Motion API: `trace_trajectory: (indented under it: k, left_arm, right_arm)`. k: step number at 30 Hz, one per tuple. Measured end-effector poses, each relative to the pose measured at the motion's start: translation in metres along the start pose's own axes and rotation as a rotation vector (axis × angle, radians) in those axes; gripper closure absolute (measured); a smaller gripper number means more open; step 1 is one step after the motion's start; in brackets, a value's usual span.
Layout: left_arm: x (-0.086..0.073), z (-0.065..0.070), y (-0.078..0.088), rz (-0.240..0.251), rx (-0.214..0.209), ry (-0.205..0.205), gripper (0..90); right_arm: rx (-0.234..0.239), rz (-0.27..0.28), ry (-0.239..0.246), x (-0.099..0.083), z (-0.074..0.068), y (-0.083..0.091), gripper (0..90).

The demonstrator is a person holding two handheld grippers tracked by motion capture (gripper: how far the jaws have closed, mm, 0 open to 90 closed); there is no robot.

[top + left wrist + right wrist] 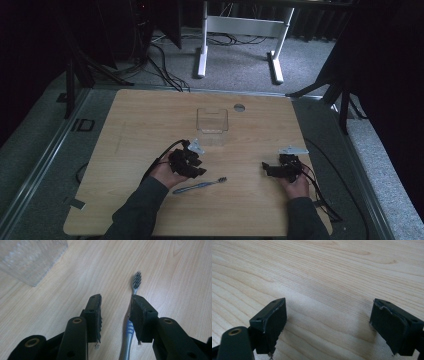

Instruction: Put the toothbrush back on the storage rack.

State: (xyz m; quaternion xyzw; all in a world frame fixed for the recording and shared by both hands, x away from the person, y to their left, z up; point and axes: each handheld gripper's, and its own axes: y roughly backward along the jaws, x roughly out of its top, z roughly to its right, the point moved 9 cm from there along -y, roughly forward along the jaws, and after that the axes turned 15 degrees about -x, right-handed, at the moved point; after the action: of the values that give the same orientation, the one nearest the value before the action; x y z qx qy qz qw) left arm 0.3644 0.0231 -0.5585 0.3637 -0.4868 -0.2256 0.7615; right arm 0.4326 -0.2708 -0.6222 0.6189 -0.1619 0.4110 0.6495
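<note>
A blue-grey toothbrush lies flat on the wooden table, bristle head toward the right. My left gripper hovers low over its handle. In the left gripper view the toothbrush runs up between the jaws of the left gripper, close against the right-hand jaw, while a gap separates it from the other jaw. The pads do not press on it. My right gripper rests near the table's right side, and in its own view the right gripper stands wide open over bare wood.
A clear plastic container stands upright behind the left gripper, seen as a ribbed clear container at the upper left. A round grommet hole sits near the far edge. A white desk frame stands on the floor beyond.
</note>
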Motion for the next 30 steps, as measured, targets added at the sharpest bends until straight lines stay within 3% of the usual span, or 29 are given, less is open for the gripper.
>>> trace_trajectory:
  k: [11, 30]
  left_arm:
    - [-0.005, 0.004, -0.011, -0.085, 0.003, 0.017, 62.7]
    - [-0.016, 0.013, -0.03, -0.24, 0.013, 0.005, 66.4]
  right_arm:
    - [0.001, 0.0, 0.002, 0.0, 0.0, 0.0, 13.5]
    - [0.006, 0.002, 0.005, 0.0, -0.001, 0.0, 13.5]
